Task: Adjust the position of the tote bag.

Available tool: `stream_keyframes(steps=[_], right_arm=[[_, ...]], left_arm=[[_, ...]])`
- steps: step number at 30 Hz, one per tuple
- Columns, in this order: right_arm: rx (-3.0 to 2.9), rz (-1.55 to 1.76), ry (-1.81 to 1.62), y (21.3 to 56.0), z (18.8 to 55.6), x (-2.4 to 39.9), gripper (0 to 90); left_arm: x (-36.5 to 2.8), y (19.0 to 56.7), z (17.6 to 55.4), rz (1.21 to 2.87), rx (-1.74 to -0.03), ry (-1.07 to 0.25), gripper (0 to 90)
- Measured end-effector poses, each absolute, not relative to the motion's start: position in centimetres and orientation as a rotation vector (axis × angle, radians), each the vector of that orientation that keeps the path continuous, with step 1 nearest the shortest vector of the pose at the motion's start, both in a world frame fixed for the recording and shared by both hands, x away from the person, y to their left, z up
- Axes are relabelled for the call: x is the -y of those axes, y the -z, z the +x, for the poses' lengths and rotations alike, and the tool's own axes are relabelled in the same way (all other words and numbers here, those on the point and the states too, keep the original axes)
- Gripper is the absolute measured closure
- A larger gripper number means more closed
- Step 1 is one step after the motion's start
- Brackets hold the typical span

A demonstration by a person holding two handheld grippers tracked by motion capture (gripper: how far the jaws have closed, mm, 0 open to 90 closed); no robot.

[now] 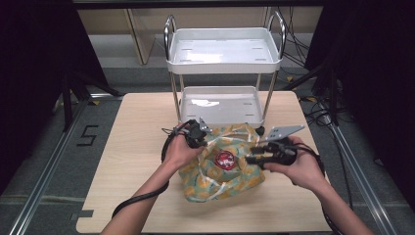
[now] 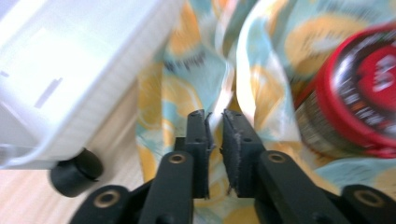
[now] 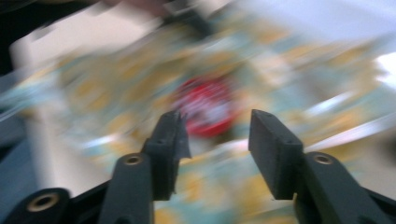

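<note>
Left tongs (image 2: 214, 135) nearest, jaws a narrow slit apart astride a cloth fold at the patterned bag's (image 1: 222, 169) far-left rim, not pressing. Right tongs (image 1: 250, 158) spread empty at the right rim, pointing left toward the red-lidded jar (image 1: 225, 160) inside, mid-desk (image 1: 132, 147) before the white cart (image 1: 222, 105).

Pale wooden table (image 1: 132, 161) on grey floor (image 1: 49, 147). At its far edge, white two-tier trolley (image 1: 222, 63) with chrome handles. Left of table, metal rail (image 1: 46, 171) and black numeral marking (image 1: 88, 135). Right of trolley, tangled cables (image 1: 318, 110); beyond it, pale cabinet fronts (image 1: 142, 34).
</note>
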State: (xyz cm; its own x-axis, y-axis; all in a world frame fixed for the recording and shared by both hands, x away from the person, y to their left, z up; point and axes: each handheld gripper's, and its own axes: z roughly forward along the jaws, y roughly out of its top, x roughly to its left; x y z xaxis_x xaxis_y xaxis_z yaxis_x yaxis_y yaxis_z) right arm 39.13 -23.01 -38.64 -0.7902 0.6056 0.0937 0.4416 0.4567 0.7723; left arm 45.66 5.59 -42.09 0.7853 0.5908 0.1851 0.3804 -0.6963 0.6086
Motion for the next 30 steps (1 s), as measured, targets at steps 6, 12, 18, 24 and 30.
stream_keyframes(steps=[6, 12, 18, 24, 30], right_arm=[[-2.41, 1.022, -1.117, 39.7, 41.2, 23.8, 48.4], [-2.437, 0.762, -1.214, 39.6, 40.2, 20.8, 55.3], [-2.71, 0.792, -0.931, 42.6, 40.8, 19.6, 58.5], [-2.795, 0.833, -0.834, 45.3, 39.7, 21.3, 56.4], [-2.846, 0.85, -0.775, 45.9, 38.8, 21.8, 58.1]], left_arm=[[-5.0, 40.5, 43.6, 2.383, -0.657, -0.501, 70.2], [-3.2, 41.1, 42.0, 2.479, -0.523, -0.463, 74.3], [-2.9, 42.9, 42.3, 2.558, -0.531, -0.497, 77.3], [-3.7, 44.4, 42.5, 2.561, -0.612, -0.564, 78.6], [-3.5, 45.0, 42.5, 2.591, -0.626, -0.611, 78.7]])
